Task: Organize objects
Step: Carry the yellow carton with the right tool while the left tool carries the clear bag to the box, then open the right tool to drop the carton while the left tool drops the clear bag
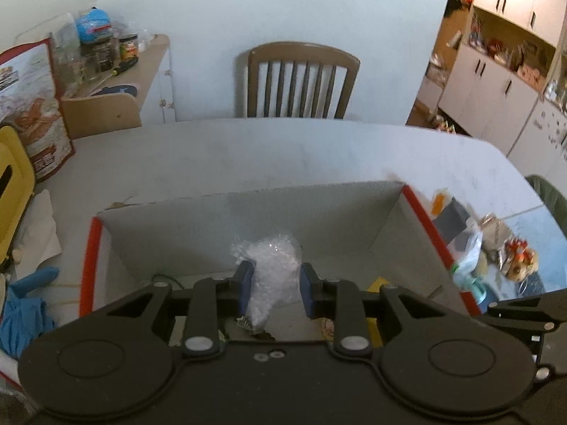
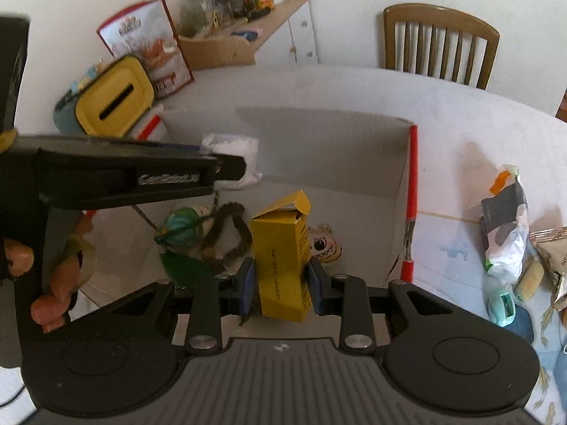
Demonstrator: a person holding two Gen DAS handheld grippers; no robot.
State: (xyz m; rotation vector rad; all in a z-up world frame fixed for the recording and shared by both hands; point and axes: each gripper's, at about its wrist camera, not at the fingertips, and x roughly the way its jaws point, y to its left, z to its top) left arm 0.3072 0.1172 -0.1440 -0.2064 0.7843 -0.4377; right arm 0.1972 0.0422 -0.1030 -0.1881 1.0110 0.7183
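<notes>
Over the open box (image 2: 354, 148) on the counter (image 1: 248, 152), both grippers hang with loads, seemingly so each can be dropped inside. The left gripper (image 1: 275, 288) has its fingers pinching a clear plastic bag (image 1: 271, 265) near the box's back wall. The right gripper (image 2: 280, 285) has its fingers clamped on an upright yellow carton (image 2: 281, 258), flap open, above the box floor, where a tiger toy (image 2: 326, 244) and cord (image 2: 226, 233) already lie. More clutter waits right of the box.

Left tongs (image 1: 275, 288) clamped on bubble wrap (image 1: 271, 276) over cardboard box (image 1: 308, 209).
</notes>
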